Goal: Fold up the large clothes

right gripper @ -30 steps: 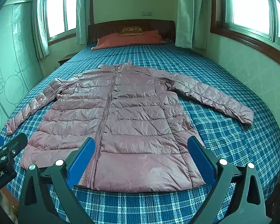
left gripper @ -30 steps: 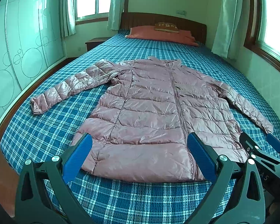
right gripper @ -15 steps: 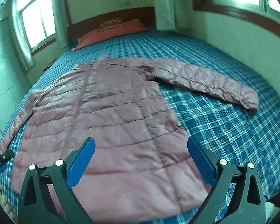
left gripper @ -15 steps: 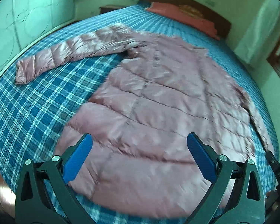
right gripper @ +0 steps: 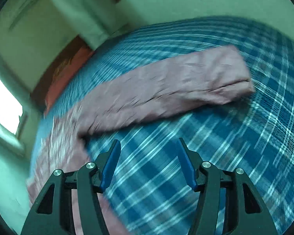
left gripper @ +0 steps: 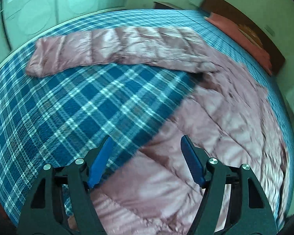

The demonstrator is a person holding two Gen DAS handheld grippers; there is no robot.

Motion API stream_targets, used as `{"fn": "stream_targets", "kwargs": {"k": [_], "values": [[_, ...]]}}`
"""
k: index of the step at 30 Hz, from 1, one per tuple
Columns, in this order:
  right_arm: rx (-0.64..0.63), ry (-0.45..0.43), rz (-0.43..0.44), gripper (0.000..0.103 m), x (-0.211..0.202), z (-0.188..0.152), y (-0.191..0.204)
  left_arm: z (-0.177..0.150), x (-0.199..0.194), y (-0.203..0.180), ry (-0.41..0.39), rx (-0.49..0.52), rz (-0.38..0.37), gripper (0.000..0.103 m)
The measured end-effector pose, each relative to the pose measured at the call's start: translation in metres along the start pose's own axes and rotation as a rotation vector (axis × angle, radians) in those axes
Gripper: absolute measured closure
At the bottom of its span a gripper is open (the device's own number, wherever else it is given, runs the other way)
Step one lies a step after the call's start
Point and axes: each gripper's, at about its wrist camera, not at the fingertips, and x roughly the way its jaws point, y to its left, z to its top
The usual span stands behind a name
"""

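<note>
Blue pads [left gripper: 101, 160] of the left gripper [left gripper: 146, 161] stand apart with nothing between them, above the side edge of the pink puffer jacket [left gripper: 215, 137] where it meets the blue plaid bedspread [left gripper: 68, 113]. Beyond, the jacket's left sleeve [left gripper: 115, 49] lies stretched across the bedspread. The right gripper [right gripper: 148, 163] is likewise spread and empty, over bare plaid [right gripper: 245, 146] just beside the jacket body [right gripper: 56, 146]. Farther on, the right sleeve [right gripper: 166, 90] lies flat, its cuff pointing away from the body. An orange pillow [left gripper: 243, 37] rests at the headboard; both views are blurred.
</note>
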Motion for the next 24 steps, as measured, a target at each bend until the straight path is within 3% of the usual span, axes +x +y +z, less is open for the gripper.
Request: {"fn": "stream_targets", "kwargs": {"k": [7,17,21,24], "values": [[0.209,-0.088,0.101,0.04,0.014,0.032,-0.043,0.003,0.008,0.015,-0.026,-0.079,0.072,0.026],[0.342,-0.251,0.11,0.038,0.015,0.059,-0.066,0.004,0.024,0.014,-0.037,-0.053,0.221,0.02],[0.291,-0.236,0.064,0.085,0.028,0.08,-0.048,0.005,0.028,0.011,-0.043,-0.02,0.267,0.019],[0.181,-0.253,0.046,0.092,0.031,0.088,-0.014,0.01,0.028,0.009,-0.071,-0.014,0.302,0.019]]}}
